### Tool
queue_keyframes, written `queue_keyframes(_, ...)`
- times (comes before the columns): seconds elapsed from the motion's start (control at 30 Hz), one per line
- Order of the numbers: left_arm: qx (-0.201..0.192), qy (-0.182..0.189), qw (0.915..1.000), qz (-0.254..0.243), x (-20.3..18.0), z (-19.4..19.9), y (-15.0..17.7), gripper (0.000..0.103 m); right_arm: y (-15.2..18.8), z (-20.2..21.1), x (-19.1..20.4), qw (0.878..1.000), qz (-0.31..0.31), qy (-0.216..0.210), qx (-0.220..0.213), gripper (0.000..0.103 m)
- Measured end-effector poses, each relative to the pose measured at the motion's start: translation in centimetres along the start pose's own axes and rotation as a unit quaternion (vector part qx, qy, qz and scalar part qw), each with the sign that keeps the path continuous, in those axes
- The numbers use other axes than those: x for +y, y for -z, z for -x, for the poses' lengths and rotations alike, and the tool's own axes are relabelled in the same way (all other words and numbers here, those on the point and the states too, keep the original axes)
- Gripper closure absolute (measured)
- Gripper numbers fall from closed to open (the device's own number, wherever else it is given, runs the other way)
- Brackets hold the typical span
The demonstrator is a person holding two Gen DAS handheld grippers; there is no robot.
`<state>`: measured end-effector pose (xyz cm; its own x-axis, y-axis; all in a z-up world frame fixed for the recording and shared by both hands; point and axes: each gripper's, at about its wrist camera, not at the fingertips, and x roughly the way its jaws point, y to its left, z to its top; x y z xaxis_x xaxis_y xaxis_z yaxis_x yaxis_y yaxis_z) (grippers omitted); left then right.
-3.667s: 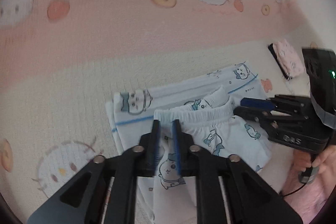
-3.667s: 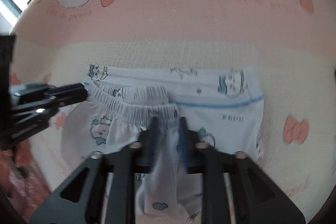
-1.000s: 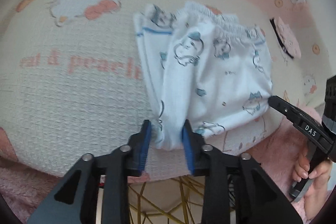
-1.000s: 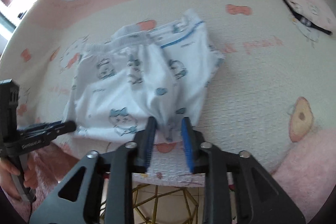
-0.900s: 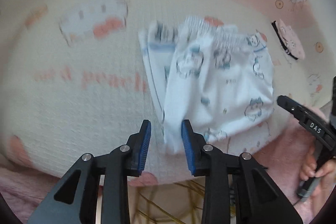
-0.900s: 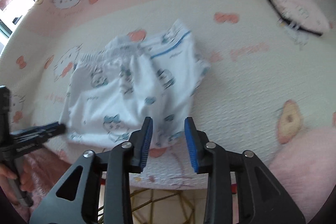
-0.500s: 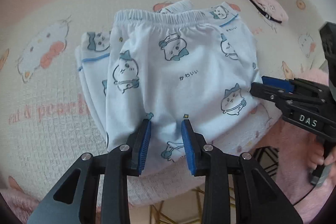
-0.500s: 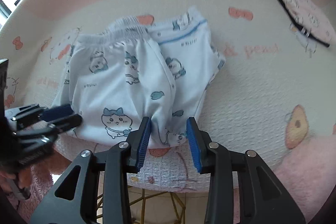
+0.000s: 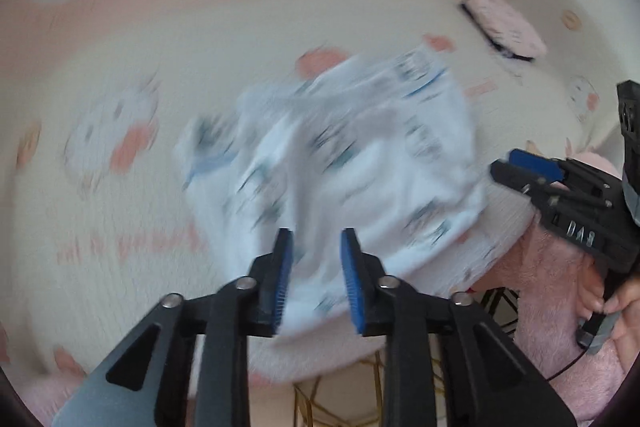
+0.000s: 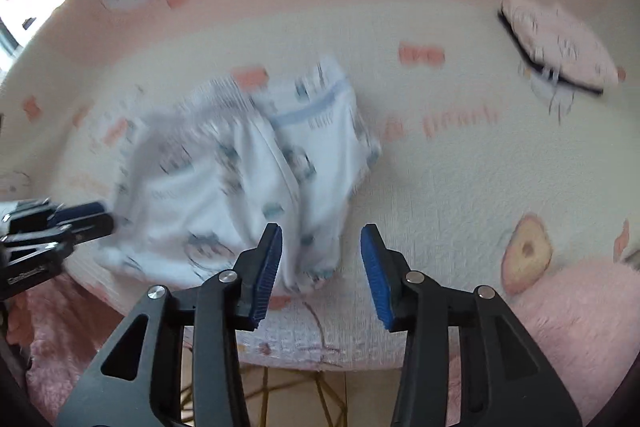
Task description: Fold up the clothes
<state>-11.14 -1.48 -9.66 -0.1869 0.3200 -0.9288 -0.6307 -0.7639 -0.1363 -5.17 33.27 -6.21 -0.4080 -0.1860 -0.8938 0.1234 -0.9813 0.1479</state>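
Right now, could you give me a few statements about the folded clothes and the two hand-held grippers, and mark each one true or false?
1. The right hand-held gripper stands open, with nothing between its fingers. True.
2. The white printed clothes lie folded on the cream blanket. True.
3. The left hand-held gripper is clamped shut on the small pink pouch. False: the pouch lies apart on the blanket, far from both grippers, and the left gripper's fingers are apart over the near edge of the clothes.
4. The clothes are dark red and plain. False: they are white with small cartoon prints and a blue stripe.
5. The pink pouch sits on top of the clothes. False: it lies off to their right, on the blanket.
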Motion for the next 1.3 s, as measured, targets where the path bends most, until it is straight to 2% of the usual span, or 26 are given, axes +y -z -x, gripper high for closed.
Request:
queue_keyframes(0.07, 0.009, -0.002, 0.9998, -0.017, -0.9, -1.1, -0.2, 0.068, -0.3, -0.4, 0.9, 1.000, 0.018, -0.013, -0.001, 0.061)
queue_keyframes(0.13, 0.045, -0.017, 0.9987, -0.017, -2.0, -3.3, 0.0, 0.068, 0.0, -1.9, 2.1, 0.998, 0.051, 0.012, 0.025, 0.061)
queue_keyframes(0.2, 0.060, -0.028, 0.9975, -0.025, -2.3, -4.3, 1.3, 0.068, 0.3, -3.0, 3.0, 0.995, 0.078, 0.035, 0.045, 0.061)
queue_keyframes(0.3, 0.050, -0.030, 0.9982, -0.017, -1.5, -3.8, 2.3, 0.067, 0.7, -3.7, 3.6, 0.991, 0.103, 0.058, 0.058, 0.061)
queue_keyframes(0.37, 0.048, -0.023, 0.9985, 0.008, 0.0, -3.3, 2.7, 0.067, 0.8, -3.8, 3.5, 0.990, 0.111, 0.067, 0.058, 0.060)
queue_keyframes(0.5, 0.042, -0.003, 0.9975, 0.056, 3.0, -2.2, 3.9, 0.067, 0.7, -3.6, 2.6, 0.992, 0.092, 0.072, 0.054, 0.058)
queue_keyframes(0.57, 0.039, 0.003, 0.9967, 0.071, 3.9, -1.7, 4.2, 0.067, 0.3, -2.4, 2.2, 0.993, 0.077, 0.083, 0.031, 0.060)
queue_keyframes(0.6, 0.037, 0.000, 0.9968, 0.070, 3.8, -1.7, 4.2, 0.067, 0.1, -1.4, 2.0, 0.993, 0.072, 0.092, 0.012, 0.064)
queue_keyframes(0.63, 0.036, -0.003, 0.9970, 0.069, 3.7, -1.6, 4.1, 0.067, -0.1, -0.8, 2.0, 0.993, 0.069, 0.094, -0.003, 0.065)
queue_keyframes(0.73, 0.032, -0.013, 0.9973, 0.065, 3.5, -1.5, 3.9, 0.067, -0.4, -0.1, 1.8, 0.997, 0.054, 0.048, -0.015, 0.065)
queue_keyframes(0.9, 0.025, -0.028, 0.9976, 0.058, 3.2, -1.3, 3.5, 0.067, 1.5, -4.1, 3.8, 0.995, 0.074, 0.029, 0.053, 0.065)
queue_keyframes(1.0, 0.037, -0.047, 0.9975, 0.037, 3.1, -1.1, 4.0, 0.067, 1.8, -4.7, 4.7, 0.992, 0.102, 0.053, 0.052, 0.064)
queue_keyframes(1.07, 0.043, -0.073, 0.9960, 0.031, 3.4, -0.8, 4.2, 0.067, 1.9, -4.6, 4.3, 0.992, 0.098, 0.065, 0.054, 0.062)
queue_keyframes(1.1, 0.046, -0.094, 0.9939, 0.034, 3.9, -0.7, 4.3, 0.067, 2.0, -4.5, 4.1, 0.991, 0.095, 0.071, 0.056, 0.058)
queue_keyframes(1.13, 0.050, -0.117, 0.9912, 0.037, 4.4, -0.7, 4.6, 0.054, 2.1, -4.5, 3.9, 0.991, 0.092, 0.077, 0.057, 0.057)
queue_keyframes(1.17, 0.048, -0.130, 0.9893, 0.045, 5.1, -0.4, 4.8, 0.045, 1.7, -4.5, 3.4, 0.993, 0.074, 0.072, 0.060, 0.057)
queue_keyframes(1.23, 0.034, -0.105, 0.9909, 0.077, 6.4, 0.3, 5.0, 0.044, 1.4, -4.2, 2.6, 0.995, 0.043, 0.058, 0.061, 0.057)
queue_keyframes(1.3, 0.013, -0.085, 0.9917, 0.096, 7.1, 1.2, 5.0, 0.045, 1.0, -3.0, 1.7, 0.998, 0.010, 0.040, 0.040, 0.059)
